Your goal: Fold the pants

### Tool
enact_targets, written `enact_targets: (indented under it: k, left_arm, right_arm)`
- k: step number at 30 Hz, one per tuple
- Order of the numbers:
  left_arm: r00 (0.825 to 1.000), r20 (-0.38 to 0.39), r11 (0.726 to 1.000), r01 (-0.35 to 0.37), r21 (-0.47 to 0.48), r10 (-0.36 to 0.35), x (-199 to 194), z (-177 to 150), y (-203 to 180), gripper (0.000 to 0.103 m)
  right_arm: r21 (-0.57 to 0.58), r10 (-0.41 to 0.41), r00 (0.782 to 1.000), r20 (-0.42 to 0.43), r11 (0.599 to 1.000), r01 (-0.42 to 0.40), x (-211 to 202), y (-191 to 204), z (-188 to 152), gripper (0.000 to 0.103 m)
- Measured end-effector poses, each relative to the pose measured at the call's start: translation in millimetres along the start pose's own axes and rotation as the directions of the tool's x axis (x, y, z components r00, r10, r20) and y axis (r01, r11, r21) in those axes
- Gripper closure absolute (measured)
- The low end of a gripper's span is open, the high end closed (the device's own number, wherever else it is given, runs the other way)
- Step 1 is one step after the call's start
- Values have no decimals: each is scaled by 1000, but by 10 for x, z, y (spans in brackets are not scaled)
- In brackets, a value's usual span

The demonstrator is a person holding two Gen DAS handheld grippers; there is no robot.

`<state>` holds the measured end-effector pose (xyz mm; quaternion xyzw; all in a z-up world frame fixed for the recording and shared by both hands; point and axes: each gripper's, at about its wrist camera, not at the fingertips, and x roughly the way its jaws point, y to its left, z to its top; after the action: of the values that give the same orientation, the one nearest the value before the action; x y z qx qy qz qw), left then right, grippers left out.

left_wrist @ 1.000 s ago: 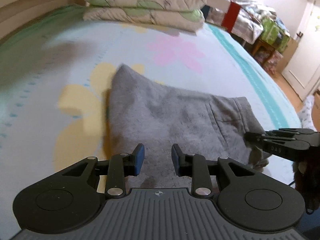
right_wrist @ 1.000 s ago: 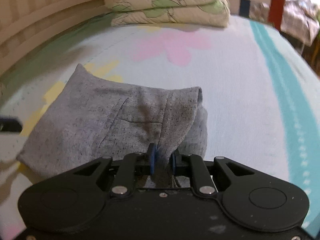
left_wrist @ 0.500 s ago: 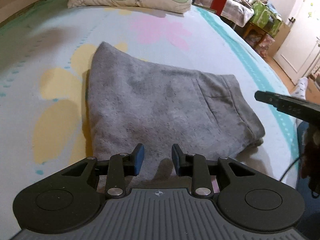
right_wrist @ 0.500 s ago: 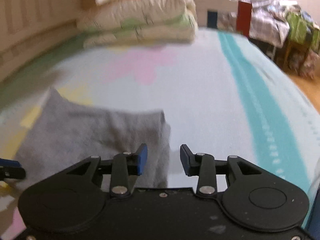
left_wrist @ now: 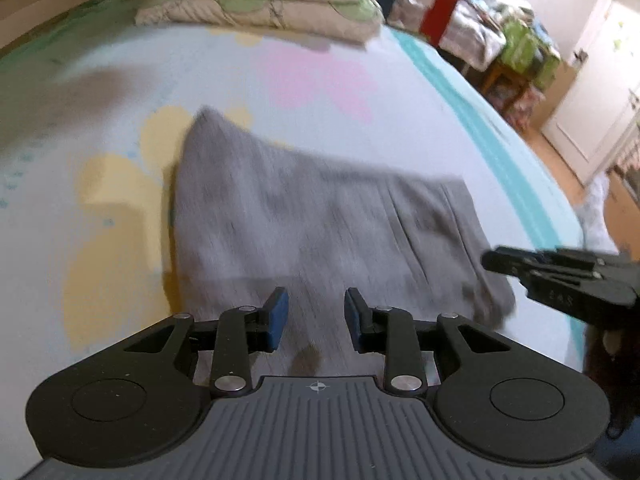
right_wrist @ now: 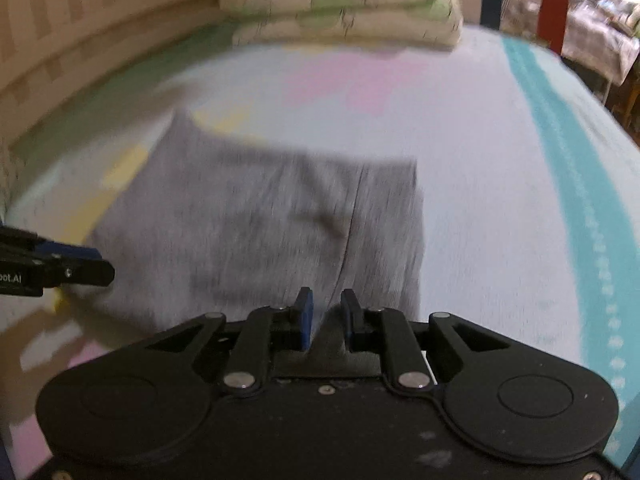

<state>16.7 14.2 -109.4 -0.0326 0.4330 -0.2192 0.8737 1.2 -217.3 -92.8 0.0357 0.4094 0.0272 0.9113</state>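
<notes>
- Bedroom on screen: a bed (left_wrist: 400,92) under a pale sheet printed with pink and yellow flowers and a teal stripe, two stacked pillows (left_wrist: 260,4) up at 12 o'clock by the headboard.
- Folded grey pants (left_wrist: 320,232) lie flat mid-bed, a narrow corner pointing to 11 o'clock, the wider end with a pocket seam out at 3 o'clock in the left wrist view.
- Left claw (left_wrist: 314,320) hangs at 6 o'clock over the near edge of the pants, blue pads parted with a clear gap. Grey cloth shows through that gap, but the pads grip nothing.
- Right claw (right_wrist: 326,316) sits over the near edge too, by the seam. Its jaws have just been closing and now stand narrowly apart; cloth shows behind the slit, and whether the pads pinch it I cannot tell, the frame is blurred.
- No box, basket or other holder is clearly readable on the bed.
- Left view alone gives the room at 2 o'clock: a white door (left_wrist: 592,80), wooden floor, cluttered furniture (left_wrist: 516,52), and the right claw coming in at 3 o'clock.
- Right view alone gives the slatted wall (right_wrist: 80,12) at 10 o'clock and the left claw's tip poking in at 9 o'clock.
</notes>
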Motion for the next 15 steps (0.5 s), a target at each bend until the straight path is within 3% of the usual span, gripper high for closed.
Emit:
enact_targets:
  k: [9,15]
  left_arm:
    - [993,25,993,-118,-20,118,538,707,304,73]
    - [973,-31,973,-230,1,230,985,926,447,73]
  right_arm:
    - [49,-15,999,32,999,13,372,-145,325,85]
    - [30,-41,999,-8,999,41,592,-95,411,79]
